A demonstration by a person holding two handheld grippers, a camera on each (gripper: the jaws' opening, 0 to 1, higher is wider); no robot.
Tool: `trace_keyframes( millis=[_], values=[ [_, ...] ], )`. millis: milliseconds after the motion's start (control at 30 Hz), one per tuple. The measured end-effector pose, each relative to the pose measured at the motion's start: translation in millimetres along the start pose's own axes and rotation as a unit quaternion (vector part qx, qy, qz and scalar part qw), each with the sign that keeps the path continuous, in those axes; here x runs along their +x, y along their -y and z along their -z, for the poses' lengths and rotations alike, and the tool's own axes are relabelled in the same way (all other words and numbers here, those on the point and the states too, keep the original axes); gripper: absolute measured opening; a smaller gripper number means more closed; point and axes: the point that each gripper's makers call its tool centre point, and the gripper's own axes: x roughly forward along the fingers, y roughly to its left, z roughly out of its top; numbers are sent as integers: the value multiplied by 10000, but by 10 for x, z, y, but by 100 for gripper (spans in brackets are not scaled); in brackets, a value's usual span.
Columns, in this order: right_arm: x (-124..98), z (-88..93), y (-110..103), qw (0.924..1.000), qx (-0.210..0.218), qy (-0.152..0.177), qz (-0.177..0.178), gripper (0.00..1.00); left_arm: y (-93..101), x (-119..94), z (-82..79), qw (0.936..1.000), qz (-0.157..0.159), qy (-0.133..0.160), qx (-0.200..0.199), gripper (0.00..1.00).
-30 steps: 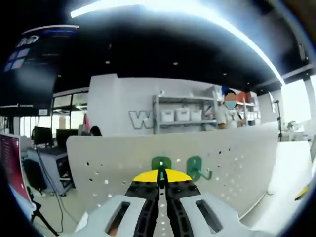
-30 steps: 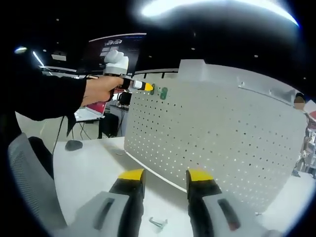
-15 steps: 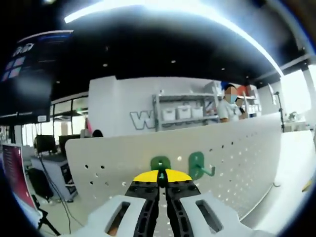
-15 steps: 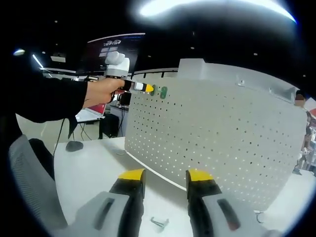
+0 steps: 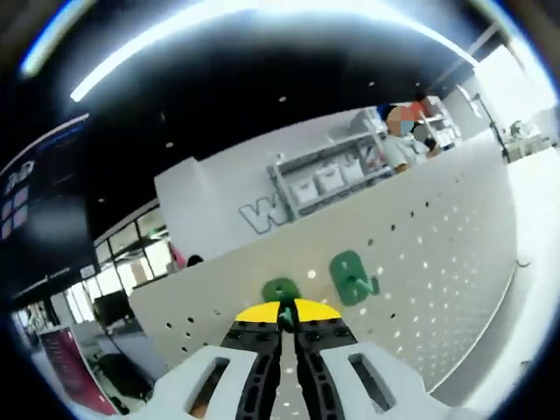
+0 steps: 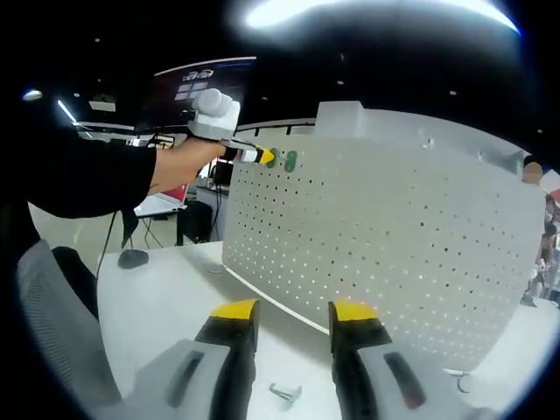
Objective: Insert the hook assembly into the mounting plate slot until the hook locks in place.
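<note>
In the left gripper view my left gripper (image 5: 287, 317) is shut on a green hook (image 5: 282, 292), pressing it against the top part of the white pegboard (image 5: 420, 262). A second green hook (image 5: 352, 276) sits mounted on the board just to its right. In the right gripper view the pegboard (image 6: 376, 254) stands upright on the table, and the left gripper (image 6: 262, 157), held by a hand, touches its upper left corner beside the green hooks (image 6: 289, 160). My right gripper (image 6: 290, 313) is open low over the table, with nothing between its jaws.
A small metal hook part (image 6: 283, 393) lies on the white table (image 6: 157, 297) between my right jaws. A grey chair (image 6: 61, 332) stands at the left. A dark sleeve (image 6: 70, 175) reaches across. Shelving (image 5: 328, 179) and a person stand beyond the board.
The left gripper view has rolled, so the board now slants; the held hook stays against the board. In the right gripper view the hand with the left gripper tipped slightly. The right gripper barely moved.
</note>
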Motion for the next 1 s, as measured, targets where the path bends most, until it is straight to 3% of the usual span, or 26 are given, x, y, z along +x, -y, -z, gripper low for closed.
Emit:
trace_keyframes(
  millis=[167, 233, 267, 333, 433, 467, 500, 533, 633, 700, 767, 800, 967, 1000],
  values=[
    [3, 1, -4, 10000, 5, -2, -8, 29, -16, -2, 5, 9999, 77, 9, -131, 4],
    [3, 0, -7, 10000, 7, -4, -12, 29, -18, 2, 13, 9973, 183, 66, -705, 4],
    [3, 0, -8, 10000, 7, -5, -11, 29, -32, 5, 19, 9920, 254, 107, -1233, 4],
    [2, 0, -7, 10000, 10, -7, -11, 29, -53, 7, 36, 9850, 311, 105, -1697, 5],
    [2, 3, -2, 10000, 14, -13, -9, 29, -61, 13, 39, 9875, 277, 108, -1551, 5],
    [1, 5, 2, 10000, 11, -19, -3, 29, -56, 16, 38, 9834, 307, 128, -1786, 5],
    [0, 7, 3, 10000, 14, -25, -1, 29, -55, 20, 40, 9731, 401, 165, -2263, 5],
    [-2, 8, 5, 10000, 18, -28, 4, 29, -66, 32, 48, 9693, 449, 177, -2411, 6],
    [-2, 6, 8, 10000, 22, -21, 4, 29, -70, 43, 54, 9763, 404, 170, -2121, 6],
    [-2, 4, 7, 10000, 18, -18, 3, 29, -66, 46, 53, 9759, 393, 174, -2139, 5],
    [-2, 4, 5, 10000, 19, -21, 0, 29, -69, 41, 35, 9930, 227, 116, -1157, 4],
    [-3, 3, 4, 10000, 18, -20, -2, 29, -52, 34, 19, 9975, 106, 79, -690, 4],
    [-10, 4, 23, 10000, 33, -21, 22, 29, -12, 34, 12, 9987, 33, 37, -512, 4],
    [-11, 2, 25, 10000, 36, -16, 25, 29, -23, 30, 7, 9997, -3, 3, -227, 4]
  ],
)
